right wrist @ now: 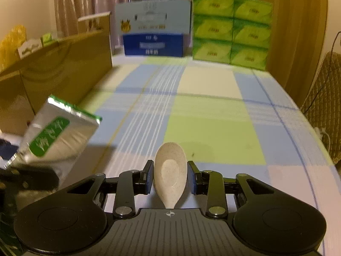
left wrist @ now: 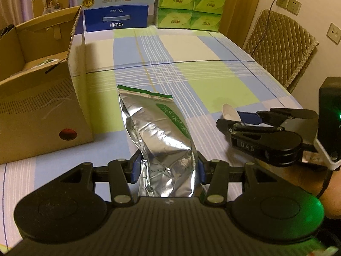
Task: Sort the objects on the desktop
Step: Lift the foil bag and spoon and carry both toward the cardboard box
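A silver foil bag (left wrist: 157, 128) with a green label stands tilted above the checked tablecloth, and my left gripper (left wrist: 168, 166) is shut on its lower end. In the right wrist view the same bag (right wrist: 57, 136) hangs at the left. A pale speckled spoon (right wrist: 170, 166) lies bowl forward between the blue pads of my right gripper (right wrist: 170, 175), which press on its sides. Seen from the left wrist, the right gripper (left wrist: 232, 123) sits low at the right, with the spoon (left wrist: 229, 111) poking out past its fingertips.
An open cardboard box (left wrist: 42, 115) stands at the left of the table (left wrist: 213, 68). Blue milk cartons (left wrist: 116, 18) and stacked green tissue packs (left wrist: 189, 4) line the far edge. A padded chair (left wrist: 277, 42) stands beyond the right edge.
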Tool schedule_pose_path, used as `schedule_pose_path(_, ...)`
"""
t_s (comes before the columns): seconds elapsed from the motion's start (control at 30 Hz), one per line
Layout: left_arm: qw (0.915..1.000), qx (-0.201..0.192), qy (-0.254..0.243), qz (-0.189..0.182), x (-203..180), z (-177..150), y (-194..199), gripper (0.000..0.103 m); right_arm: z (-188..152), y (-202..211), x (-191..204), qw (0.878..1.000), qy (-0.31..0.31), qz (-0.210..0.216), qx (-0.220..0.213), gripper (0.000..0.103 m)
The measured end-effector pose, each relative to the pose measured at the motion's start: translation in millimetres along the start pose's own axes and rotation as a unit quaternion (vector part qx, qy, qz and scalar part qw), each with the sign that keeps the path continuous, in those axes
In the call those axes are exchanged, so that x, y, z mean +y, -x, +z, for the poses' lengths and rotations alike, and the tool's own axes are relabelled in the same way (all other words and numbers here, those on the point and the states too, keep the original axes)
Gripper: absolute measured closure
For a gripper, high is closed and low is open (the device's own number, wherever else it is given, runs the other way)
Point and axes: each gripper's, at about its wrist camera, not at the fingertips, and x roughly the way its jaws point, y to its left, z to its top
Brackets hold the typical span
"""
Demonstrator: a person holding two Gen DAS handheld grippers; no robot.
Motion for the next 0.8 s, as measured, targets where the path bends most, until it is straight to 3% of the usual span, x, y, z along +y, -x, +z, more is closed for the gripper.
schedule_pose_path(0.5,0.9989,-0.041,-0.022,0.006,-17.5,21.3,35.2,0.059,43.7,59.5,0.7,0.998,-0.036,0.021,-0.054,0.073)
schedule_pose_path(0.8,0.9963,-0.077,-0.030,0.025,-11.2,46.4,80.6,0.059,85.8,92.7,34.9,0.994,-0.026,0.060,-0.091,0.073)
